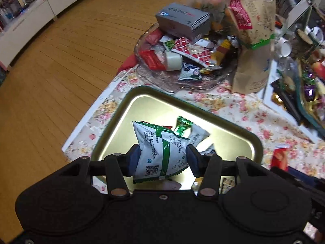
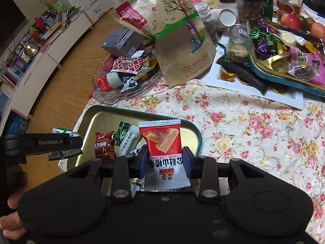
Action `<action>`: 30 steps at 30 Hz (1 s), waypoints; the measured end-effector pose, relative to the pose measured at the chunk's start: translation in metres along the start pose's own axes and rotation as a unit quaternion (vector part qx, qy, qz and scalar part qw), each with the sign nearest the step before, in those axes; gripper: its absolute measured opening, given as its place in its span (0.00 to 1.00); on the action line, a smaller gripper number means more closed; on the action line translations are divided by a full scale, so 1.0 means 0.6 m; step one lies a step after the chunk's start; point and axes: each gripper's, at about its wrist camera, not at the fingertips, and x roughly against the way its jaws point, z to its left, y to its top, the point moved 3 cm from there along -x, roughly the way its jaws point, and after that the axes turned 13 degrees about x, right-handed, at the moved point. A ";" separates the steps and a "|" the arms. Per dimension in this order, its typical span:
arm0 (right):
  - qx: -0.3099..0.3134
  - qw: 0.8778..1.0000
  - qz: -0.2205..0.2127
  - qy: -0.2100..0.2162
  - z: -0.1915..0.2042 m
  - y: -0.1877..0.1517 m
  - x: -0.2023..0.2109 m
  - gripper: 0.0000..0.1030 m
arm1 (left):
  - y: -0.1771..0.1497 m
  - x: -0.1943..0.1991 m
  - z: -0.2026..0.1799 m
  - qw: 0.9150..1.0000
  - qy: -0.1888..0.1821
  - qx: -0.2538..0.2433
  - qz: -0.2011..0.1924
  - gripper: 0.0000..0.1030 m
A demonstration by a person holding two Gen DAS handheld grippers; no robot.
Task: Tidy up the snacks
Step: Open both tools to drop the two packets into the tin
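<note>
My left gripper (image 1: 163,158) is shut on a white-and-green snack packet (image 1: 160,152) and holds it over a green-rimmed metal tray (image 1: 126,109). My right gripper (image 2: 164,160) is shut on a red-and-white snack packet (image 2: 163,148) over the same tray (image 2: 91,118). Inside the tray lie a dark red candy packet (image 2: 103,146), a green-and-white packet (image 2: 126,136) and other small packets. The left gripper's body (image 2: 50,144) shows at the left of the right wrist view.
A glass dish (image 1: 162,81) heaped with snack packets and a grey box (image 1: 182,19) stands beyond the tray. A tall brown paper bag (image 2: 176,34) leans beside it. At the right are jars (image 2: 237,38), a teal tray (image 2: 284,77) of sweets and fruit. Floral tablecloth (image 2: 243,126) lies right of the tray; the table edge is at the left.
</note>
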 end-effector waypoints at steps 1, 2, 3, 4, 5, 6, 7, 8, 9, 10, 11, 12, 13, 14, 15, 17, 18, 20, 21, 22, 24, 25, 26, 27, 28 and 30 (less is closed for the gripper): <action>0.001 1.000 0.001 0.001 0.001 -0.001 0.000 0.37 | -0.001 0.003 -0.001 1.000 -0.001 0.000 -0.005 0.56; 0.001 1.000 0.002 0.001 0.001 -0.003 0.001 0.37 | -0.001 0.005 -0.003 1.000 -0.001 -0.002 -0.009 0.56; 0.001 1.000 0.002 0.001 0.001 -0.003 0.000 0.37 | -0.001 0.006 -0.005 1.000 -0.001 -0.003 -0.009 0.56; -0.001 1.000 0.004 0.000 -0.001 -0.004 -0.001 0.37 | -0.001 0.004 -0.006 1.000 0.000 -0.004 -0.007 0.56; -0.001 1.000 0.005 -0.002 -0.002 -0.005 -0.002 0.37 | -0.002 0.002 -0.006 1.000 -0.001 -0.002 -0.004 0.56; -0.002 1.000 0.006 -0.002 -0.004 -0.006 -0.003 0.37 | -0.002 0.001 -0.006 1.000 -0.001 0.001 -0.002 0.56; -0.003 1.000 0.006 -0.002 -0.005 -0.007 -0.004 0.37 | -0.003 -0.001 -0.005 1.000 0.001 0.001 0.000 0.56; -0.004 1.000 0.006 -0.002 -0.006 -0.006 -0.004 0.37 | -0.003 -0.003 -0.005 1.000 0.003 0.000 0.001 0.56; -0.005 1.000 0.006 0.000 -0.006 -0.006 -0.004 0.37 | -0.003 -0.004 -0.004 1.000 0.005 0.000 0.001 0.56; -0.005 1.000 0.004 0.002 -0.005 -0.005 -0.004 0.37 | -0.003 -0.003 -0.004 1.000 0.006 -0.001 0.000 0.56; -0.004 1.000 0.003 0.005 -0.003 -0.004 -0.003 0.37 | -0.002 -0.003 -0.003 1.000 0.007 0.000 -0.002 0.56; -0.002 1.000 0.001 0.007 -0.001 -0.003 -0.002 0.37 | -0.002 -0.002 -0.002 1.000 0.009 0.002 -0.003 0.56; 0.000 1.000 -0.002 0.009 0.002 -0.002 -0.001 0.37 | -0.002 -0.002 -0.001 1.000 0.009 0.003 -0.003 0.56; 0.001 1.000 -0.006 0.011 0.005 0.000 0.000 0.37 | -0.003 -0.002 0.000 1.000 0.009 0.003 -0.001 0.56; 0.003 1.000 -0.011 0.014 0.009 0.002 0.001 0.37 | -0.004 -0.003 0.000 1.000 0.008 0.002 0.001 0.56; 0.008 1.000 -0.021 0.019 0.015 0.005 0.004 0.38 | -0.005 -0.005 0.001 1.000 0.008 0.004 0.005 0.56; 0.011 0.999 -0.027 0.022 0.018 0.006 0.006 0.39 | -0.005 -0.006 0.001 1.000 0.009 0.004 0.006 0.56; 0.016 0.999 -0.041 0.026 0.025 0.009 0.010 0.39 | -0.006 -0.007 0.000 1.000 0.008 0.002 0.009 0.56; 0.019 0.998 -0.052 0.028 0.028 0.011 0.013 0.40 | -0.007 -0.007 0.000 1.000 0.008 0.002 0.009 0.56; 0.022 0.997 -0.064 0.029 0.031 0.013 0.018 0.46 | -0.008 -0.007 0.000 1.000 0.007 0.001 0.009 0.56; 0.029 0.995 -0.086 0.034 0.037 0.016 0.026 0.60 | -0.009 -0.006 -0.001 1.000 0.007 -0.002 0.009 0.56; 0.033 0.994 -0.094 0.036 0.040 0.018 0.030 0.65 | -0.010 -0.006 -0.002 1.000 0.006 -0.004 0.009 0.56; 0.037 0.994 -0.099 0.037 0.043 0.019 0.032 0.65 | -0.011 -0.006 -0.002 1.000 0.006 -0.006 0.011 0.56; 0.043 0.993 -0.102 0.036 0.046 0.021 0.033 0.66 | -0.012 -0.007 -0.003 1.000 0.005 -0.007 0.014 0.56; 0.048 0.993 -0.102 0.033 0.048 0.022 0.032 0.70 | -0.014 -0.008 -0.004 1.000 0.002 -0.007 0.018 0.56; 0.060 0.994 -0.092 0.020 0.052 0.024 0.028 0.72 | -0.016 -0.011 -0.005 1.000 -0.005 -0.009 0.029 0.56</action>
